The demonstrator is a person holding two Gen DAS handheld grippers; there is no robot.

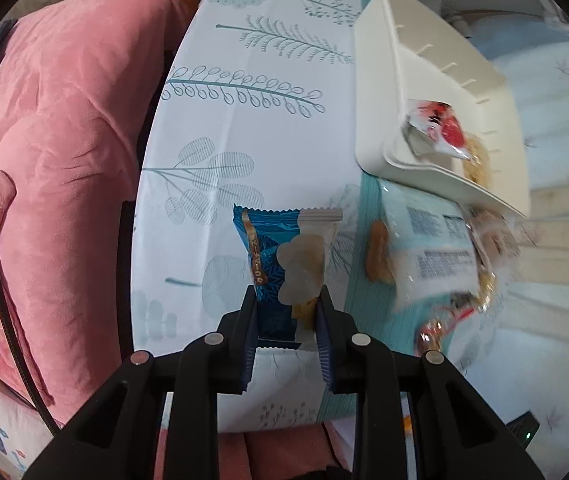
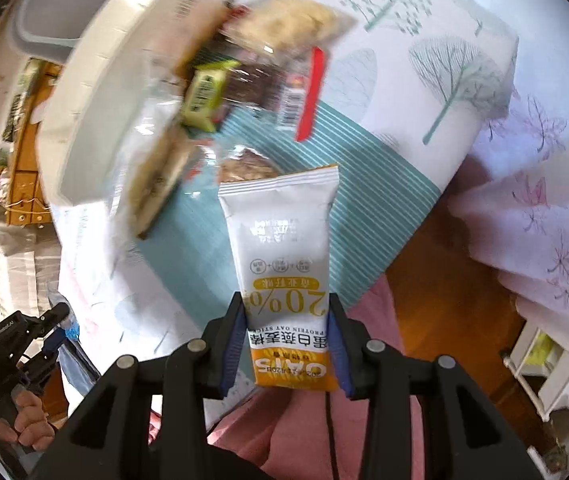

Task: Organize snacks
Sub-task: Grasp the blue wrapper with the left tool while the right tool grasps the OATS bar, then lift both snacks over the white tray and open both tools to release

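Left gripper (image 1: pixel 286 304): jaws clamped on the lower part of a blue packet (image 1: pixel 284 264), which sticks up clear of the table (image 1: pixel 244 128).
Right gripper (image 2: pixel 286 320): jaws clamped on the orange end of a white oat bar (image 2: pixel 284 256), held above the teal stripe of the tablecloth.
Basket (image 1: pixel 436 92): white, at 2 o'clock from the blue packet in the left view; a red-and-white wrapper (image 1: pixel 440 124) already lies over its near rim.
Loose pile (image 2: pixel 236 92): blurred wrappers at 11 o'clock from the oat bar, spilling from the basket mouth onto the table.
Step in hand: likely carrying both snacks to the basket.
How to do it well: bring one hand in at a time, so the grippers do not crowd each other at the rim.
Release: lower each snack past the rim before letting go, flat side down.
Risk: each snack is pinched at one end and may swing or slip; move steadily.
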